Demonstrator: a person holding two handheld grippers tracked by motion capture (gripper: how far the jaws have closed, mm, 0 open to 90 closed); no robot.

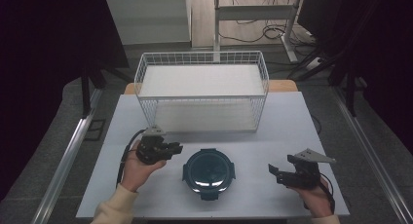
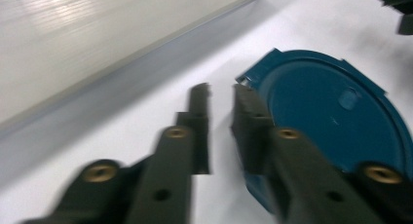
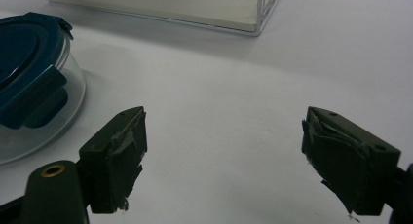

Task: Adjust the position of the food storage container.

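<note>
A round clear container with a dark teal clip-on lid (image 1: pixel 209 173) sits on the white table near its front middle. My left gripper (image 1: pixel 176 148) hovers just left of it and points right. In the left gripper view, the left gripper (image 2: pixel 221 95) has its jaws drawn close with only a narrow slit and nothing between them. Its tips are beside a clip on the lid (image 2: pixel 331 112). My right gripper (image 1: pixel 273 170) is a hand's width right of the container and stands wide open. In the right gripper view, the right gripper (image 3: pixel 224 131) is over bare table, with the container (image 3: pixel 29 73) at the left edge.
A white wire basket (image 1: pixel 202 95) with a pale floor board stands behind the container at the table's back middle; the basket's corner (image 3: pixel 263 14) appears ahead of the right gripper. Bare table (image 1: pixel 287 131) lies between basket and grippers. Black frame posts and cables stand beyond the table.
</note>
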